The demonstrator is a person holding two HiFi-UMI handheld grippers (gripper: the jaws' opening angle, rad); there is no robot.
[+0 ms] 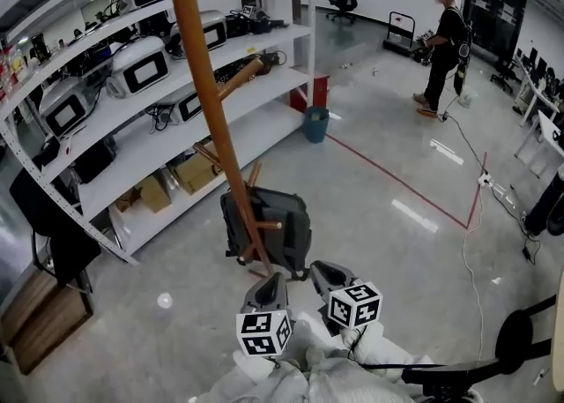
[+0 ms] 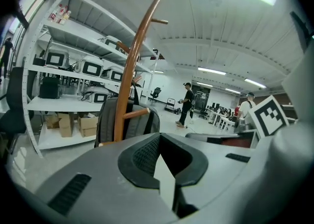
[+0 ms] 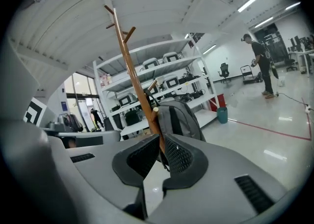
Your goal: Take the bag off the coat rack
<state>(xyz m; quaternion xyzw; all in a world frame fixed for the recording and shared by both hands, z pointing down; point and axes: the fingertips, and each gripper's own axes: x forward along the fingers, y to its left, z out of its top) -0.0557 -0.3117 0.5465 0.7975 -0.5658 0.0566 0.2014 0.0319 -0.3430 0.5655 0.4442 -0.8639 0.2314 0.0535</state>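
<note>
A tall wooden coat rack (image 1: 207, 84) leans up through the head view. A grey backpack (image 1: 284, 227) hangs low on it, behind the pole, with a short peg (image 1: 270, 226) sticking out in front of it. My left gripper (image 1: 274, 279) and right gripper (image 1: 319, 267) sit side by side just short of the bag, both shut and holding nothing. In the left gripper view the backpack (image 2: 109, 120) and the rack (image 2: 131, 66) lie ahead to the left of my left gripper (image 2: 169, 163). In the right gripper view the backpack (image 3: 180, 117) hangs straight ahead of my right gripper (image 3: 158, 161), on the rack (image 3: 131, 68).
White shelving (image 1: 115, 159) with several boxy appliances runs along the left, with cardboard boxes (image 1: 192, 172) on its lowest shelf. A blue bin (image 1: 315, 124) stands at its end. A person (image 1: 445, 44) stands far back. Red tape (image 1: 401, 182) and a cable (image 1: 465, 242) cross the floor.
</note>
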